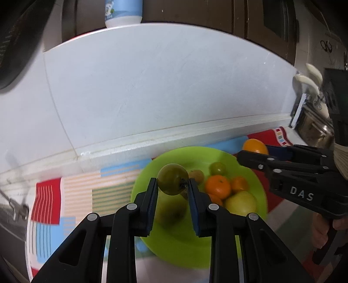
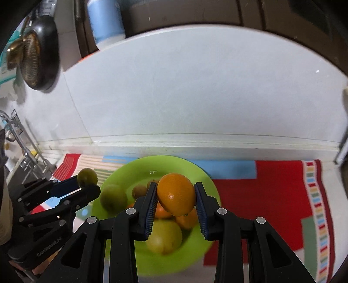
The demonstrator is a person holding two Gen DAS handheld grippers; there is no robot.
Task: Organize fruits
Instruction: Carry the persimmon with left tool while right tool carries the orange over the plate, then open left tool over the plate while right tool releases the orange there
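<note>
My left gripper (image 1: 173,185) is shut on a dark green round fruit (image 1: 171,181) and holds it above a lime-green bowl (image 1: 174,246). My right gripper (image 2: 175,196) is shut on an orange fruit (image 2: 176,193) over the same bowl (image 2: 130,169). Inside the bowl lie tangerines (image 1: 218,186), a yellow-green apple (image 1: 240,202), a small green fruit (image 1: 217,168) and a brown kiwi (image 1: 196,175). From the right wrist view the left gripper (image 2: 87,184) shows at the left with its green fruit (image 2: 87,176). The right gripper (image 1: 254,153) appears at the right of the left wrist view.
The bowl rests on a colourful patterned mat (image 2: 271,191) on a counter against a white tiled wall (image 2: 195,87). A faucet and sink (image 2: 26,152) lie at the left. A dark pan (image 2: 41,56) hangs upper left. A blue-and-white bottle (image 1: 122,13) stands above the wall.
</note>
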